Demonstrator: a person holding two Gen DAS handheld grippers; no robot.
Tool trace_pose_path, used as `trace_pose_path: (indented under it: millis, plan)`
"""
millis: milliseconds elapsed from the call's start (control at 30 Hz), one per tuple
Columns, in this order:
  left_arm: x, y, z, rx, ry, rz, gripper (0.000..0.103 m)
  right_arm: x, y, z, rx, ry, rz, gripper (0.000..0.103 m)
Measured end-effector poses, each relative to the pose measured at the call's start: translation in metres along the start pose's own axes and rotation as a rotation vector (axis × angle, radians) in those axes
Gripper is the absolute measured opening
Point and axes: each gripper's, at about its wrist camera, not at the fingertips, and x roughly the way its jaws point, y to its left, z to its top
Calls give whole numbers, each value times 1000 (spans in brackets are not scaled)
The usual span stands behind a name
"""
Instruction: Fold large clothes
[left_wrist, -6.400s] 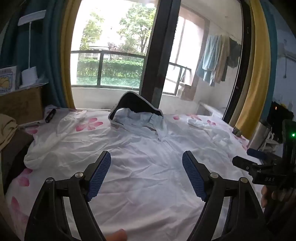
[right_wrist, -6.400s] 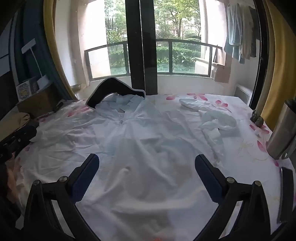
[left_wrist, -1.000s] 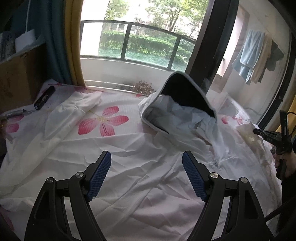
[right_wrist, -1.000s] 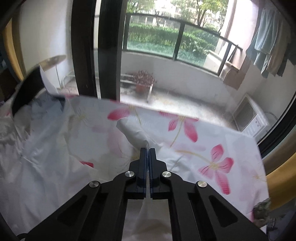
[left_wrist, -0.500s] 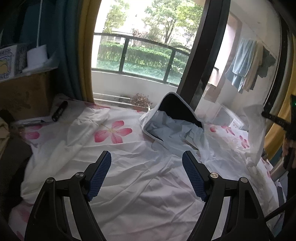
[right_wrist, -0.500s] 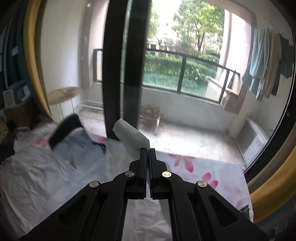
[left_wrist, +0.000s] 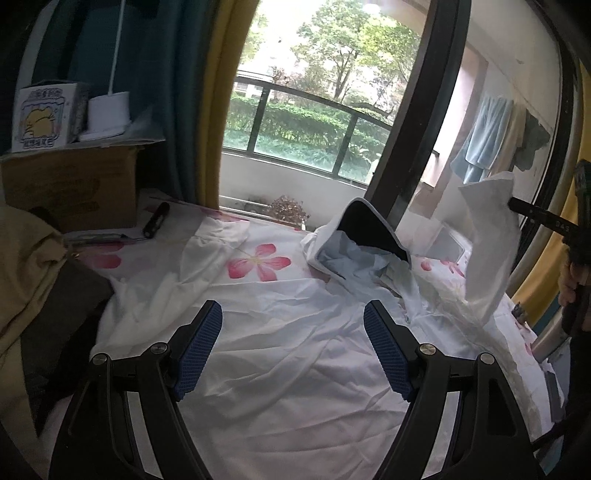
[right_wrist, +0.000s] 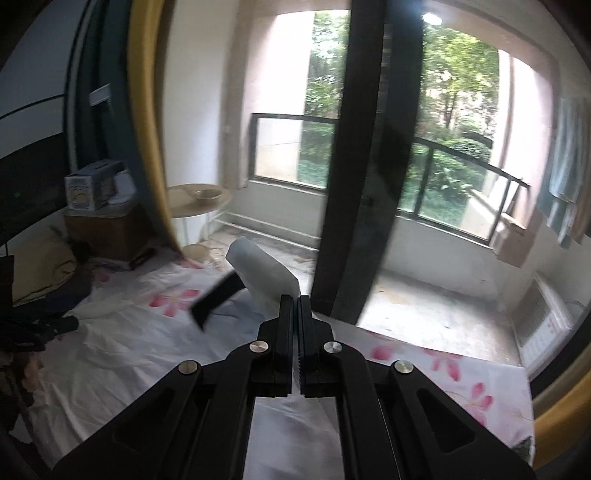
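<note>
Showing cartoon label, writing unreadable: box (left_wrist: 44, 116); right gripper (right_wrist: 294, 306) pinching sleeve (right_wrist: 264, 275).

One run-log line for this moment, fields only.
left gripper: open, empty, over jacket | right gripper: shut on sleeve, lifted | fold: not done

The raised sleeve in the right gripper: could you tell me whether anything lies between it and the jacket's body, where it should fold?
Nothing visible does. The sleeve hangs from the right gripper, and the jacket's body below lies bare, under the open left gripper.
</note>
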Motion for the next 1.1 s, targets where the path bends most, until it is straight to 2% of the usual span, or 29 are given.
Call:
trace_pose_path:
  millis: [200,433,800,833,867,900,967,1100]
  plan:
    - [-9,20,-4,-18,2,8,82,39,54,-12,-5,40,73,2]
    - [-12,40,-6,-23,16,40,82,82,99,-22,-16,92,131,2]
    - [12,48,-6,-11,89,65,82,134,153,-81,-17,311,263,5]
    - [15,46,-5,-4,92,65,82,134,156,-85,-32,325,281,8]
    - [18,43,-3,6,97,67,82,132,158,-90,-46,338,299,21]
    - [20,41,-3,13,100,70,82,128,158,-93,-49,345,315,44]
    - [26,36,-1,29,107,78,82,115,148,-96,-33,337,328,70]
    - [41,20,-1,56,137,72,82,82,105,-98,18,299,262,71]
